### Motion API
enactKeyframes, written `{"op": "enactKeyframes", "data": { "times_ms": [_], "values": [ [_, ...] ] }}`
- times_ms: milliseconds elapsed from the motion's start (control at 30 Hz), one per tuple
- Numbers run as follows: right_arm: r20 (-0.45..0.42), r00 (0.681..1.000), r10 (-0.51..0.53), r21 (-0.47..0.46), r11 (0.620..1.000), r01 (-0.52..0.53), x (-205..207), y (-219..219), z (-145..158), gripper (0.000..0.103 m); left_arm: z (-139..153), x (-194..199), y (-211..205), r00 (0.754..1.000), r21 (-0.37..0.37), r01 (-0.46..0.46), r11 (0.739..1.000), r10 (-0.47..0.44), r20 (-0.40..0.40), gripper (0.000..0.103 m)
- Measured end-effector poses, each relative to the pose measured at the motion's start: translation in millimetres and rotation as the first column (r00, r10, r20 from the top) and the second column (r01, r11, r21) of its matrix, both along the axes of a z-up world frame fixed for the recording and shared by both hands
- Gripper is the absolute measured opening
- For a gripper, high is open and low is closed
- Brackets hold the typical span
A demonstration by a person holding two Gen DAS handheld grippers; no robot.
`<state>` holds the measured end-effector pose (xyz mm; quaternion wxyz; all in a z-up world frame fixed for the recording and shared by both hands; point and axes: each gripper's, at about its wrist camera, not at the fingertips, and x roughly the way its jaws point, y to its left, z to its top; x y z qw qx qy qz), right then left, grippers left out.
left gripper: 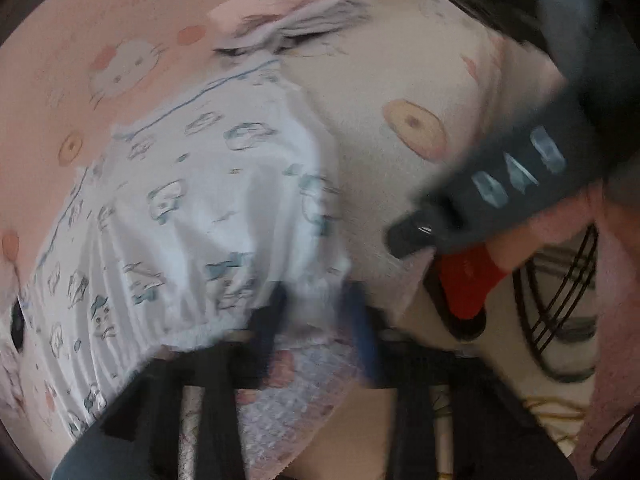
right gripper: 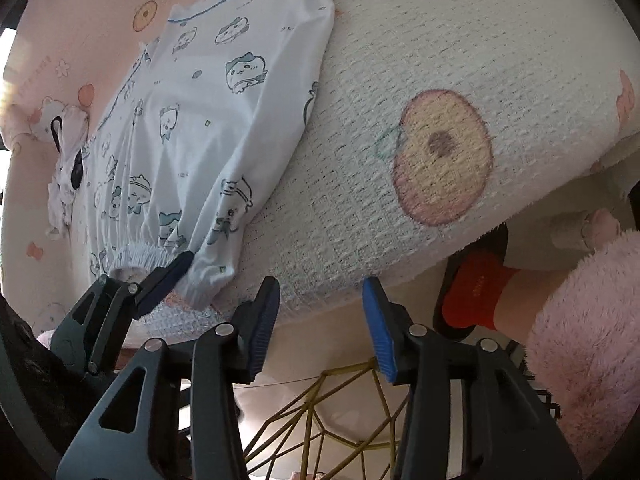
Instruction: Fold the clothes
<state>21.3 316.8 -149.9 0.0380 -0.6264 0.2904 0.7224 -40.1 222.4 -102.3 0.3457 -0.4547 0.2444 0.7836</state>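
Note:
A white garment with blue cartoon prints (right gripper: 200, 120) lies spread on a cartoon-printed blanket (right gripper: 400, 60); it also shows in the left wrist view (left gripper: 192, 208). My left gripper (left gripper: 316, 304) is shut on the garment's elastic waistband at the blanket's near edge; it appears in the right wrist view (right gripper: 168, 276) pinching the same band. My right gripper (right gripper: 320, 320) is open and empty, its blue pads (right gripper: 264, 320) just off the blanket's edge to the right of the garment. It shows blurred in the left wrist view (left gripper: 412, 236).
A folded pile of clothes (left gripper: 288, 8) lies at the far side of the blanket. A small white and black garment (right gripper: 68, 160) lies left of the printed one. A foot in a red sock (right gripper: 476, 292) and a wire stand (right gripper: 340, 412) are below the edge.

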Motion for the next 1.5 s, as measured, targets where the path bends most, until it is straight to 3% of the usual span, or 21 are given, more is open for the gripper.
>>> {"op": "enactKeyframes", "data": {
  "times_ms": [100, 200, 467, 700, 833, 933, 1000, 1200, 1367, 1500],
  "values": [
    [0.003, 1.0, -0.023, -0.021, 1.0, 0.023, -3, 0, 0, 0.045, 9, -25, -21, 0.988, 0.116, -0.098, 0.988, 0.082, 0.132, 0.01],
    [0.007, 0.999, -0.035, -0.025, 0.999, 0.035, -7, -4, 1, 0.049, 18, -47, -41, 0.961, 0.221, -0.197, 0.955, 0.143, 0.239, 0.01],
    [-0.067, 0.998, 0.008, -0.008, 1.0, -0.008, -36, -32, 28, 0.05, 52, -90, -99, 0.89, 0.432, -0.413, 0.802, 0.255, 0.378, 0.01],
    [-0.09, 0.989, 0.12, 0.102, 0.989, -0.11, -85, -57, 61, 0.05, 54, -118, -160, 0.816, 0.486, -0.566, 0.666, 0.369, 0.446, 0.01],
    [-0.099, 0.974, 0.202, 0.124, 0.974, -0.19, -95, -63, 63, 0.05, 48, -122, -186, 0.779, 0.465, -0.62, 0.632, 0.424, 0.463, 0.01],
    [-0.178, 0.947, 0.269, 0.067, 0.963, -0.261, -113, -98, 59, 0.05, 44, -120, -205, 0.748, 0.448, -0.659, 0.604, 0.464, 0.475, 0.01],
    [-0.187, 0.935, 0.301, 0.077, 0.953, -0.291, -122, -121, 51, 0.05, 41, -120, -214, 0.734, 0.443, -0.676, 0.588, 0.485, 0.476, 0.01],
    [-0.15, 0.946, 0.287, 0.105, 0.956, -0.273, -124, -124, 30, 0.05, 28, -128, -227, 0.699, 0.413, -0.712, 0.569, 0.516, 0.495, 0.01],
    [-0.238, 0.948, 0.212, 0.067, 0.977, -0.202, -119, -99, 45, 0.05, 33, -126, -233, 0.7, 0.427, -0.713, 0.557, 0.529, 0.479, 0.01],
    [-0.189, 0.944, 0.27, 0.099, 0.962, -0.255, -123, -110, 32, 0.05, 34, -120, -242, 0.693, 0.431, -0.721, 0.543, 0.543, 0.474, 0.01]
  ]
}}
